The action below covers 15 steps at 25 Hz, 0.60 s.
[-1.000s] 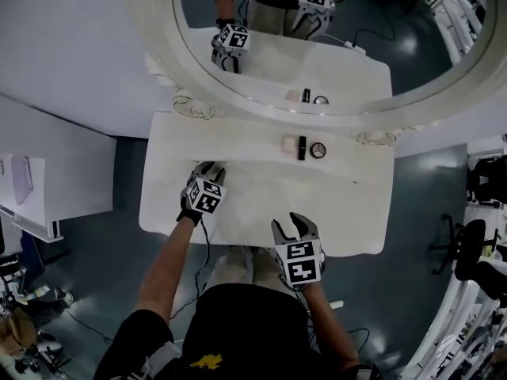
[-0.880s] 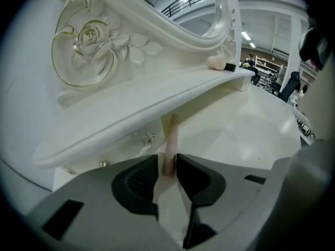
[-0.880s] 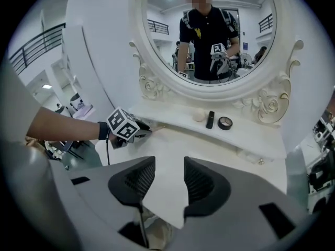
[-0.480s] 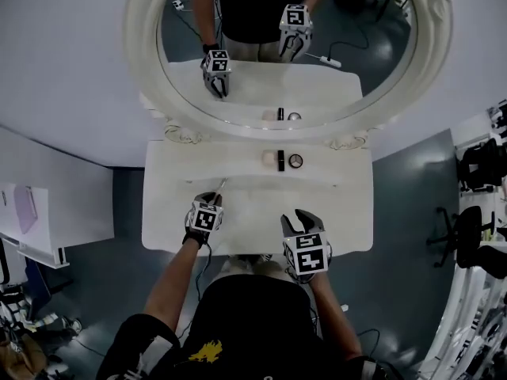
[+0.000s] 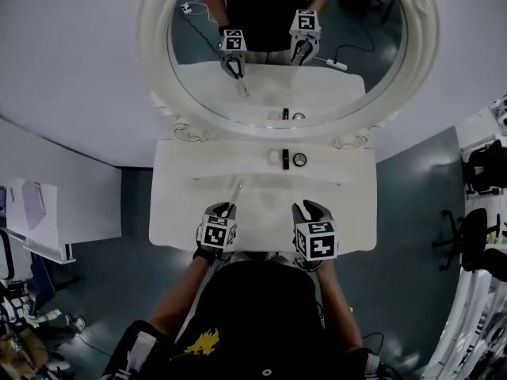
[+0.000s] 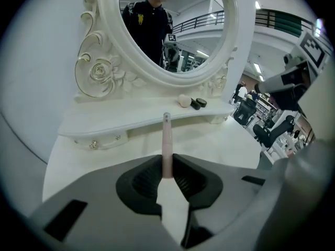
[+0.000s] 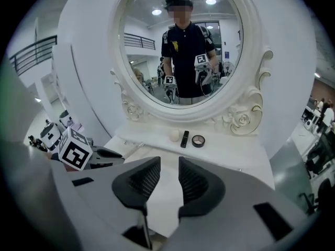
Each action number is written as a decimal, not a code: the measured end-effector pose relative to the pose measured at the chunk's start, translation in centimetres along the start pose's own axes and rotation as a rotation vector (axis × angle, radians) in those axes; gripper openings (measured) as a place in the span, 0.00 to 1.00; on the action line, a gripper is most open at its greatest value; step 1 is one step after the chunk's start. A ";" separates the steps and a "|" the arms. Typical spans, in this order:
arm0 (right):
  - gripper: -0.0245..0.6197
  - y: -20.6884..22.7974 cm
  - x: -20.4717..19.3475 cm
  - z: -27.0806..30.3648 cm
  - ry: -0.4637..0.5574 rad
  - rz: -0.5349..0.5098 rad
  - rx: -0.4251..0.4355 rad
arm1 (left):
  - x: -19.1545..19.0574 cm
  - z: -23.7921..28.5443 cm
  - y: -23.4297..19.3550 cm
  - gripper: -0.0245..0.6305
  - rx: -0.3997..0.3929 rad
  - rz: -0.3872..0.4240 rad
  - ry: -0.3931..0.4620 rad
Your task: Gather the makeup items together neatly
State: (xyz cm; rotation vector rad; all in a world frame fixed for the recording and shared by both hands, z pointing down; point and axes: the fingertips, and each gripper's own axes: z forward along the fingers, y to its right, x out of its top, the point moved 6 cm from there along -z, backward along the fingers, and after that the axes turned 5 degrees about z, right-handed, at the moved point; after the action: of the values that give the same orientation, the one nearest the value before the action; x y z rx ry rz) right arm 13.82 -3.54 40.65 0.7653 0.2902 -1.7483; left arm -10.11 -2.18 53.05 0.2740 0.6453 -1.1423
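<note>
My left gripper (image 5: 226, 210) is shut on a thin pale pink makeup stick (image 5: 236, 188), which points toward the mirror above the white vanity table (image 5: 348, 220). Its jaws have just been closing on the stick (image 6: 166, 140), which is pinched between the pads. My right gripper (image 5: 307, 207) hovers over the front edge; its jaws have just been closing, with a narrow gap and nothing between them (image 7: 169, 166). A pale round sponge (image 5: 273, 157), a black lipstick (image 5: 285, 159) and a round compact (image 5: 299, 160) lie together on the raised shelf (image 5: 206, 161).
A large oval mirror (image 5: 261, 38) with an ornate white frame (image 7: 246, 114) rises behind the shelf. Small drawer knobs (image 6: 93, 144) sit under the shelf's left end. Office chairs (image 5: 475, 236) and grey floor lie to the right of the table.
The left gripper has closed on the pink stick, lifted it off the table's left side and carried it toward the front edge. The right gripper has risen a little, its jaws narrower.
</note>
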 end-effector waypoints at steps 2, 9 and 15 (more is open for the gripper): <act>0.23 0.2 -0.4 0.3 0.004 0.017 0.004 | 1.1 0.2 -0.1 0.15 0.005 -0.034 0.014; 0.06 0.5 1.7 -1.5 0.208 0.016 -0.055 | 4.2 2.0 -0.5 0.15 0.021 -0.087 0.043; 0.06 0.0 2.6 -1.9 0.294 -0.011 -0.037 | 6.7 4.6 -0.2 0.15 0.039 -0.103 0.057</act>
State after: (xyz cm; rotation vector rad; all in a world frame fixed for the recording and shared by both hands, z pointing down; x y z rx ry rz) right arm 14.10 -4.47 37.54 0.9955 0.5243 -1.6344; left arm -6.98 -9.69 52.68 0.3099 0.6943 -1.2499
